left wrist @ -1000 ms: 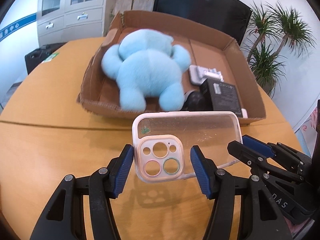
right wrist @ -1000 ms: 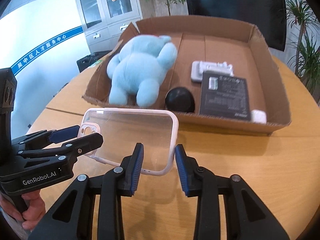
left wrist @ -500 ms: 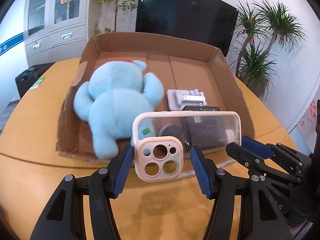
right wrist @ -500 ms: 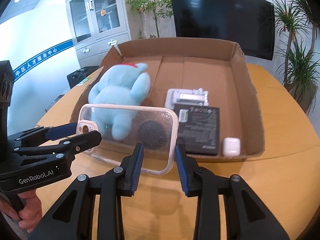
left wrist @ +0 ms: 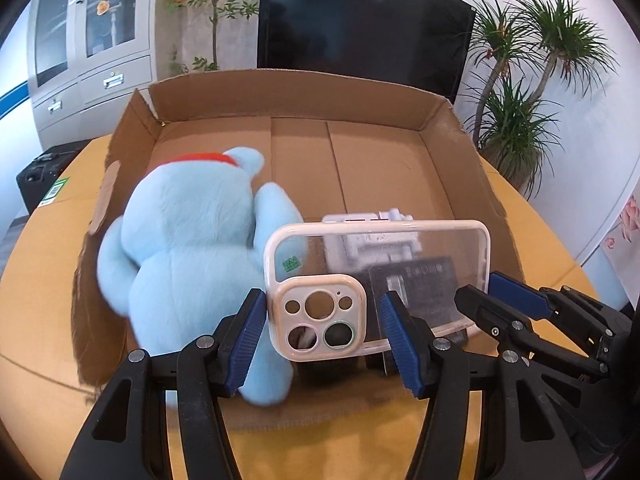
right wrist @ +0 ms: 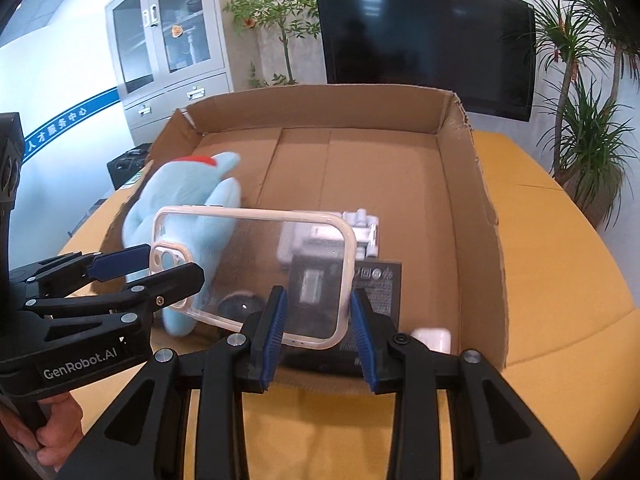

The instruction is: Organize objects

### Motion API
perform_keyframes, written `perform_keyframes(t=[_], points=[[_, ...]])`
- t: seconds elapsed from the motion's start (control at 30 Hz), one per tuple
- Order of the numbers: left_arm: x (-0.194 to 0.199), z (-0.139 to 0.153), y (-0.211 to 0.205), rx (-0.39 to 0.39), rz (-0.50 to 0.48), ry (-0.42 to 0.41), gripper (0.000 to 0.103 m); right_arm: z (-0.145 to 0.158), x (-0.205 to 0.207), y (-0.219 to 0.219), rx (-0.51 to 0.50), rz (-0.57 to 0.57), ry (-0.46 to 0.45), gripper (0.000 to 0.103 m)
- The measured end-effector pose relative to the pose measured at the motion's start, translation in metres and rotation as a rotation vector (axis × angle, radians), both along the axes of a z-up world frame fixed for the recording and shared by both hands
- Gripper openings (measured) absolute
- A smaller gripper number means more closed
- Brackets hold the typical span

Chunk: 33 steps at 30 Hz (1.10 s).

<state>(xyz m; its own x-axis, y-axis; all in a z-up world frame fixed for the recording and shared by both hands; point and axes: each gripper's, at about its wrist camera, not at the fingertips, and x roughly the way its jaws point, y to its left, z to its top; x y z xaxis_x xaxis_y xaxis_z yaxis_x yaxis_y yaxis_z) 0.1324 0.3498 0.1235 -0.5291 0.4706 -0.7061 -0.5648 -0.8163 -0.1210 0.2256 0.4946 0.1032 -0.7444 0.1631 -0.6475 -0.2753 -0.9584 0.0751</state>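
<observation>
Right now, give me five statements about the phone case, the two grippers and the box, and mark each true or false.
1. Both grippers hold the clear phone case. True: the left gripper clamps the camera end, the right gripper the other end.
2. The case lies flat on the box floor. False: it is held in the air near the front of the cardboard box.
3. The blue plush toy lies in the box's left part. True.
4. The box is empty apart from the plush. False: a black box, a white gadget and a small white case lie there too.
5. The plush wears a green collar. False: it is red.
</observation>
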Motion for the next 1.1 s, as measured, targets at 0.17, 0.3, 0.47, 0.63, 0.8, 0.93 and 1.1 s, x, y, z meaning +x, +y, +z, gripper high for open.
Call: perform_keyframes(t=[0.17, 0.3, 0.47, 0.63, 0.8, 0.93, 1.1], points=[[-0.029, -0.005, 0.013, -0.002, 0.005, -0.018, 0.058, -0.005, -0.025, 0.010, 0.014, -0.009, -0.017, 0.030], [-0.043, -0.016, 0.022, -0.017, 0.005, -0.034, 0.058, -0.011, -0.039, 0.017, 0.020, -0.024, -0.036, 0.030], [-0.049, -0.024, 0.031, -0.014, -0.005, -0.043, 0.058, -0.017, -0.048, 0.025, 0.022, -0.045, -0.053, 0.030], [-0.057, -0.027, 0.033, 0.008, 0.001, -0.100, 0.059, -0.023, -0.054, 0.029, 0.005, -0.043, -0.081, 0.031], [-0.048, -0.011, 0.020, -0.011, 0.044, -0.070, 0.073, -0.007, -0.037, 0.029, 0.062, -0.094, -0.022, 0.067], [-0.029, 0.010, 0.000, 0.007, 0.060, 0.005, 0.099, 0.013, -0.015, 0.030, 0.042, -0.089, 0.041, 0.080], [0.008, 0.029, -0.024, -0.039, 0.081, 0.104, 0.103, 0.031, 0.015, 0.013, 0.071, -0.071, 0.100, 0.087]])
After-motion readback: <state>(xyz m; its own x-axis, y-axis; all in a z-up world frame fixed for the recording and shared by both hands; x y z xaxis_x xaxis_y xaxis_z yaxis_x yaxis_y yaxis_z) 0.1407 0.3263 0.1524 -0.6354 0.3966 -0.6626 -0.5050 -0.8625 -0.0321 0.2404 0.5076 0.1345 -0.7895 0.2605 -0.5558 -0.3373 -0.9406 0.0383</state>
